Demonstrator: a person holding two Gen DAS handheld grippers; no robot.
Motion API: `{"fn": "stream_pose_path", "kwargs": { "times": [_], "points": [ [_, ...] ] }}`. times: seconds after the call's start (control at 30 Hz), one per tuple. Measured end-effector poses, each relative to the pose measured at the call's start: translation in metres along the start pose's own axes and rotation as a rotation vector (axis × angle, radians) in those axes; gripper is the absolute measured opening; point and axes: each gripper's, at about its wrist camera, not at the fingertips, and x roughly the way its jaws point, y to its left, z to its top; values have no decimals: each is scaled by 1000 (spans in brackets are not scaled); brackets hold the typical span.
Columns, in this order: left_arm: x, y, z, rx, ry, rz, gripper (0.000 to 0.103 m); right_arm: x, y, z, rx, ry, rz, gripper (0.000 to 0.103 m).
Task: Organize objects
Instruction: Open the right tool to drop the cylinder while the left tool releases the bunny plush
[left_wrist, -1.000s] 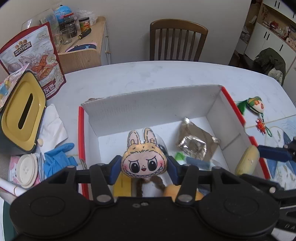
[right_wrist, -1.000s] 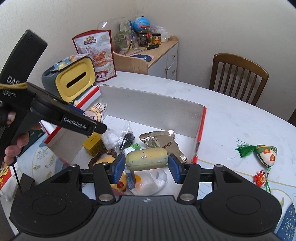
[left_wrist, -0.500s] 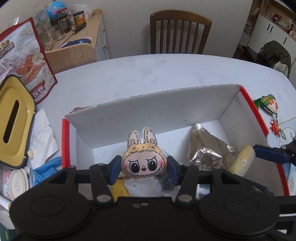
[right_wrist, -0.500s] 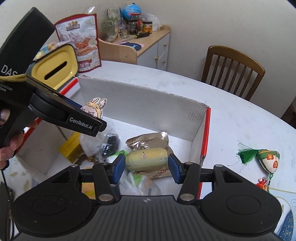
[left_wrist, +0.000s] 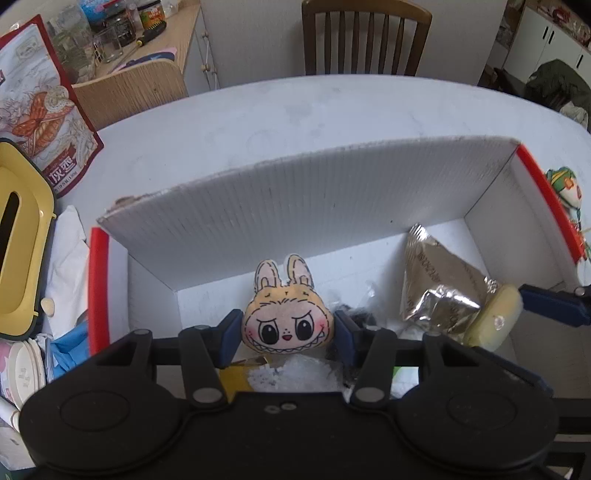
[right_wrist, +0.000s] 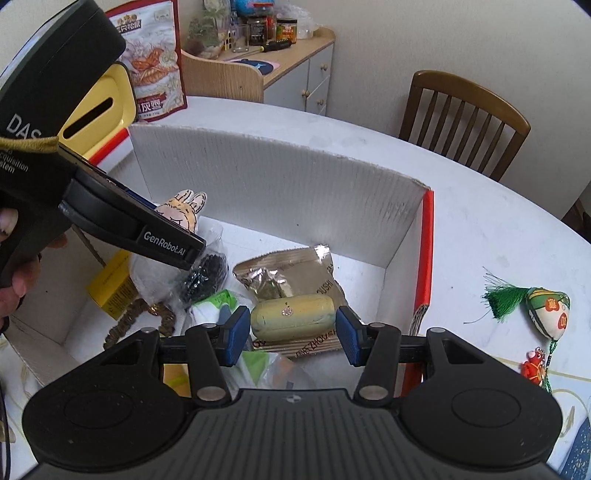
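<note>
A flat bunny-eared toy face with a toothy grin is clamped in the left claw above the white box. A pale yellow capsule is gripped in the right claw, also over the box. A foil packet and a yellow carton lie inside the box.

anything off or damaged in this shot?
Minor: the white box's back wall has a frayed, chewed top-left corner. A tasselled charm lies outside the box on the table. Contents are a loose jumble, nothing spilled.
</note>
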Motion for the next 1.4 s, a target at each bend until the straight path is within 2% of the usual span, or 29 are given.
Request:
{"fn": "stream_pose_path", "kwargs": {
  "times": [0.37, 0.5, 0.6, 0.9, 1.07, 1.4],
  "points": [
    [11, -3, -3, 11, 45, 25, 53, 1, 1, -2, -13, -2, 2, 51],
    [11, -2, -3, -4, 43, 31, 59, -3, 1, -1, -5, -9, 17, 51],
    [8, -3, -4, -9, 29, 30, 64, -7, -1, -2, 0, -15, 28, 54],
    [-5, -7, -9, -16, -14, 25, 68, -26, -5, -8, 24, -32, 54, 55],
    [-18, -5, -13, -31, -42, 8, 69, -38, -6, -7, 35, -47, 59, 60],
    [-63, -14, -27, -7, -135, -31, 76, -67, -8, -10, 59, -86, 69, 60]
  ]
}}
